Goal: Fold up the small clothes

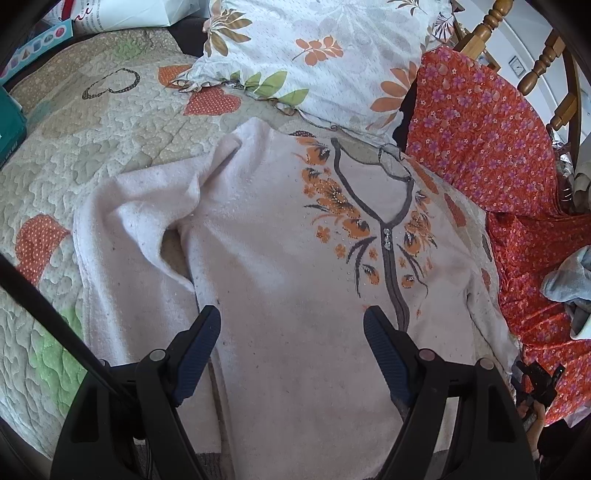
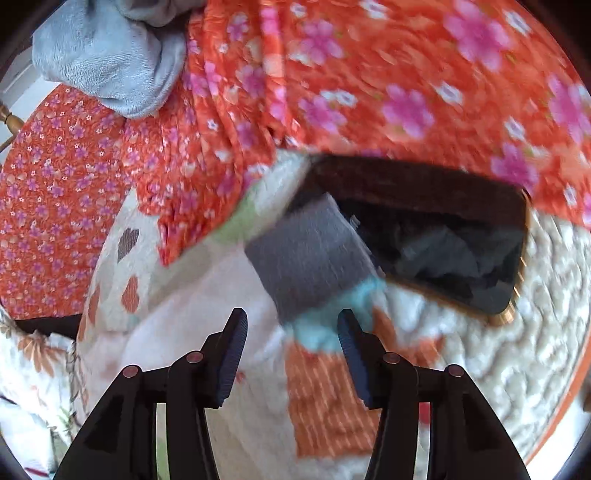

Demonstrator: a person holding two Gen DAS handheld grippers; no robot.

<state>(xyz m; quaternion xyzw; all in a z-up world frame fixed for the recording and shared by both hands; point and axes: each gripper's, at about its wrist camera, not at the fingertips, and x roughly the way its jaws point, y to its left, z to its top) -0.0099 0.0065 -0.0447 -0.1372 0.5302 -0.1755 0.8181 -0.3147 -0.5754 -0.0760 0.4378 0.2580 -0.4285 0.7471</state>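
Writing: none legible | left gripper [image 1: 291, 325]: jaws apart, empty, over pale pink floral knit sweater [image 1: 280, 240] | right gripper [image 2: 291, 332]: jaws apart, empty, near grey-and-teal sock [image 2: 310, 258]

A quilted bedspread [image 1: 110, 122] with orange hearts covered the bed. At its far end lay a white pillow [image 1: 325, 55] printed with orange flowers, and behind that, on the right, stood a wooden headboard [image 1: 495, 22]. A phone [image 2: 443, 236] with a gold rim lay face up on the quilt, its far edge touching orange flowered cloth.
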